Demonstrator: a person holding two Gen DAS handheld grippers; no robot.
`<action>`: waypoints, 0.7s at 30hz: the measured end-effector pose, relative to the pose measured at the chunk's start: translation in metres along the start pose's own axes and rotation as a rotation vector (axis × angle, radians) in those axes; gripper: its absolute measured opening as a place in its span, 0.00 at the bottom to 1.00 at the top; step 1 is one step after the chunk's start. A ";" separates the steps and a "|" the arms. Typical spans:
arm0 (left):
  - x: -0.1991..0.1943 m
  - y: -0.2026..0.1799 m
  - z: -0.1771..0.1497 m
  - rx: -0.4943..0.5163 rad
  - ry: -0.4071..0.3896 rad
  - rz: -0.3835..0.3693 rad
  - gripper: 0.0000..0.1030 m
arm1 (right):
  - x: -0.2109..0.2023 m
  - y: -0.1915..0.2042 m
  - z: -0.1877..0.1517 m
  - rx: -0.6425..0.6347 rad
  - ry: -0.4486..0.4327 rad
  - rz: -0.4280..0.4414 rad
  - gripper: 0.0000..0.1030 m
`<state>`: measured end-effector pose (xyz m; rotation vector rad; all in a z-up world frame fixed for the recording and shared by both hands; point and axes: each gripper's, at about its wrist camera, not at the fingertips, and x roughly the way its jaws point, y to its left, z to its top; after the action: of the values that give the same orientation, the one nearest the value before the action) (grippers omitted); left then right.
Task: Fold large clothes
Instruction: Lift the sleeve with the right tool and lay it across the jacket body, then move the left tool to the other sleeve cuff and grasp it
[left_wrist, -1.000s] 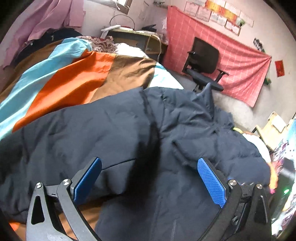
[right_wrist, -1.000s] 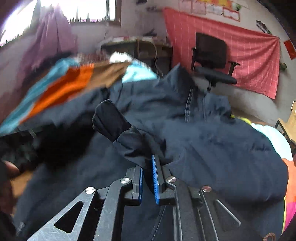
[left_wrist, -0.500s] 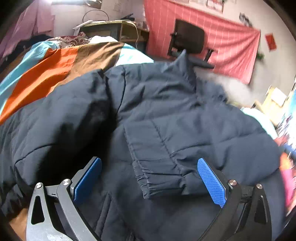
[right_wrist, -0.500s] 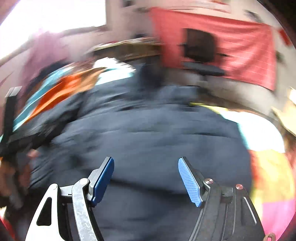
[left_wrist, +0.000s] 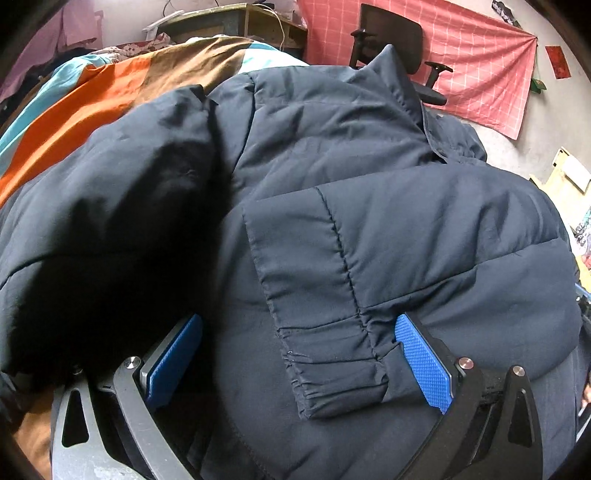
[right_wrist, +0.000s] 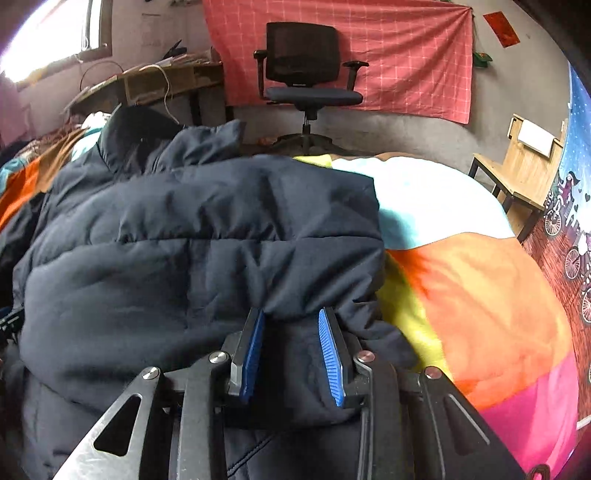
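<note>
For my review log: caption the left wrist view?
Open left gripper straddles the jacket sleeve cuff on the bed.

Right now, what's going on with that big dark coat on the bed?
A person with a gripper in each hand is folding a navy puffer jacket on a colorful bedspread. One sleeve lies folded across the jacket's body. The left gripper is open around the sleeve's cuff. The right gripper, partly open, straddles a padded fold at the jacket's edge.
</note>
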<state>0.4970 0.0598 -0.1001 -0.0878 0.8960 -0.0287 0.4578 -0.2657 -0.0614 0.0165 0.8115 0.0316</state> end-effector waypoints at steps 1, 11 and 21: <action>-0.003 0.002 0.000 -0.006 -0.002 -0.010 0.99 | 0.003 0.001 -0.003 -0.005 0.001 -0.001 0.28; -0.100 0.075 -0.015 -0.234 -0.120 -0.180 0.99 | -0.007 0.009 0.000 -0.051 -0.049 -0.033 0.40; -0.172 0.196 -0.085 -0.536 -0.135 -0.002 0.99 | -0.052 0.103 0.013 -0.143 -0.197 0.136 0.71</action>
<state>0.3208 0.2602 -0.0369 -0.5839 0.7493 0.2149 0.4287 -0.1645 -0.0121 -0.0590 0.6086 0.2133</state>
